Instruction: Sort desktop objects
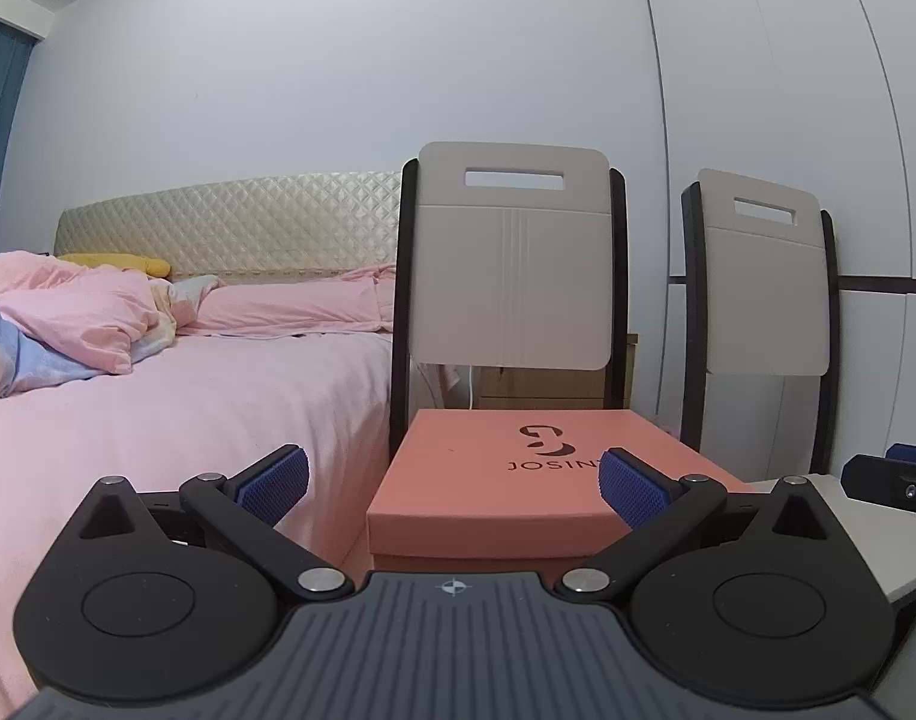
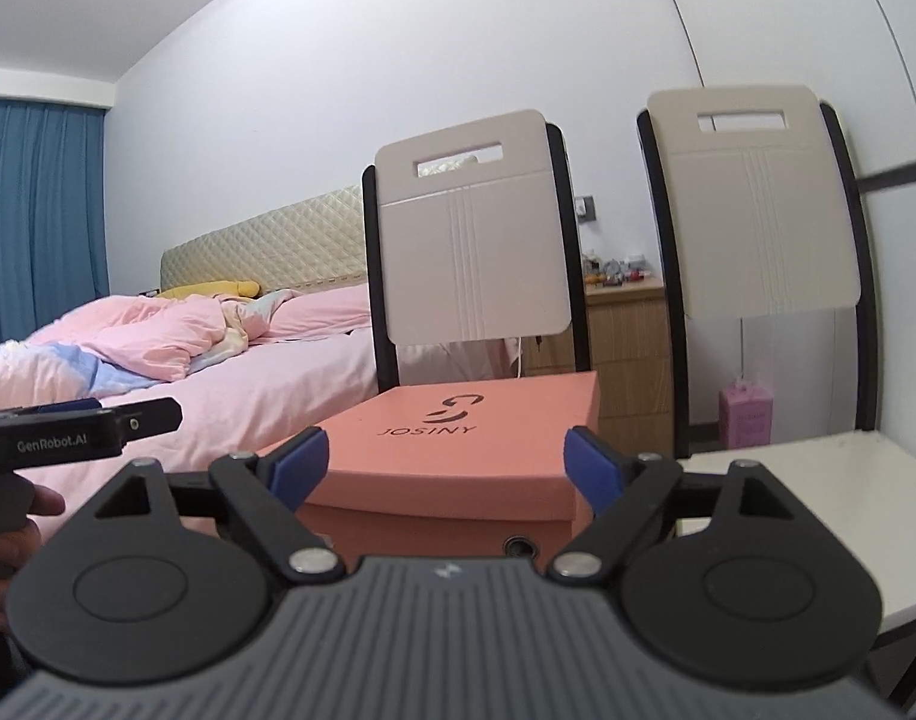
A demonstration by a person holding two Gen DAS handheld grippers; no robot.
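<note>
A salmon-pink lidded shoe box (image 1: 517, 480) (image 2: 458, 450) printed JOSINY rests on the seat of the nearer chair. My left gripper (image 1: 452, 486) hovers in front of the box, open, with nothing between its blue pads (image 1: 275, 483). My right gripper (image 2: 443, 465) also faces the box, open and holding nothing; the box shows beyond the gap between its fingers (image 2: 592, 465). The left gripper (image 2: 86, 429), held by a hand (image 2: 20, 534), appears at the left edge of the right wrist view. The right gripper's tip (image 1: 895, 483) shows at the right edge of the left wrist view.
Two beige chairs with black frames (image 1: 511, 264) (image 2: 751, 204) stand against the wall. A bed with pink bedding (image 1: 158, 396) lies to the left. A white seat surface (image 2: 817, 510) is to the right. A wooden nightstand (image 2: 625, 348) with small items stands behind, and a pink container (image 2: 745, 417) sits on the floor.
</note>
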